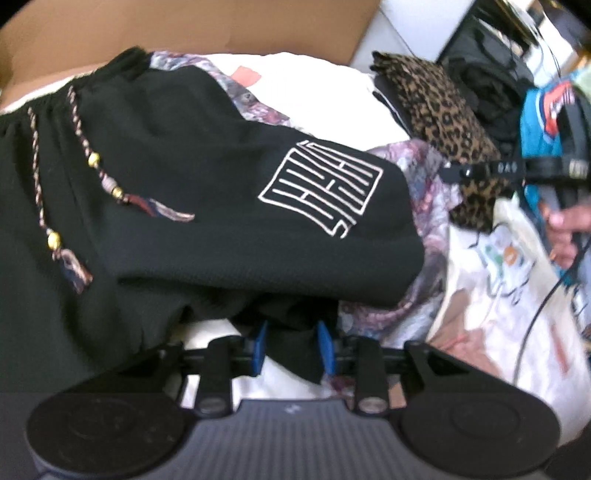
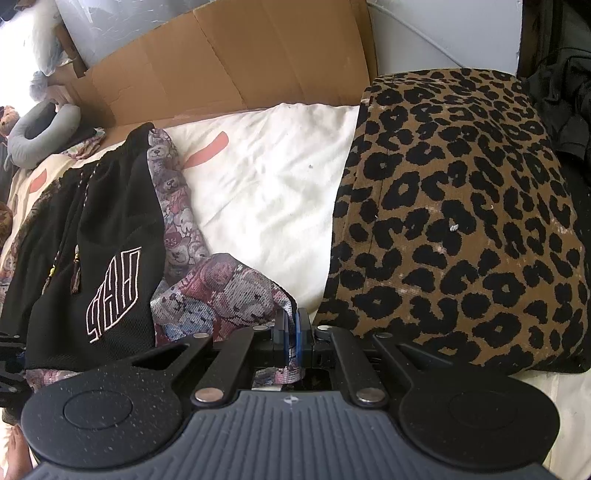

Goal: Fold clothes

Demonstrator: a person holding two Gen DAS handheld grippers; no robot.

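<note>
Black shorts (image 1: 207, 206) with beaded drawstring lie folded on teddy-bear print fabric (image 2: 221, 291) atop white bedding (image 2: 273, 184). Left gripper (image 1: 291, 343) partly open, black cloth edge between pads, not pressed. Right gripper (image 2: 293, 334) pinched closed on teddy-bear print fabric. Leopard-print garment (image 2: 454, 229) folded just beside.

Both wrist cameras close above bed, angled steeply down along own jaws. Shared: black embroidered shorts (image 1: 221, 177) (image 2: 110, 236), leopard-print folded fabric (image 1: 443, 114) (image 2: 461, 221), brown cardboard sheet (image 1: 184, 26) (image 2: 240, 62).
</note>
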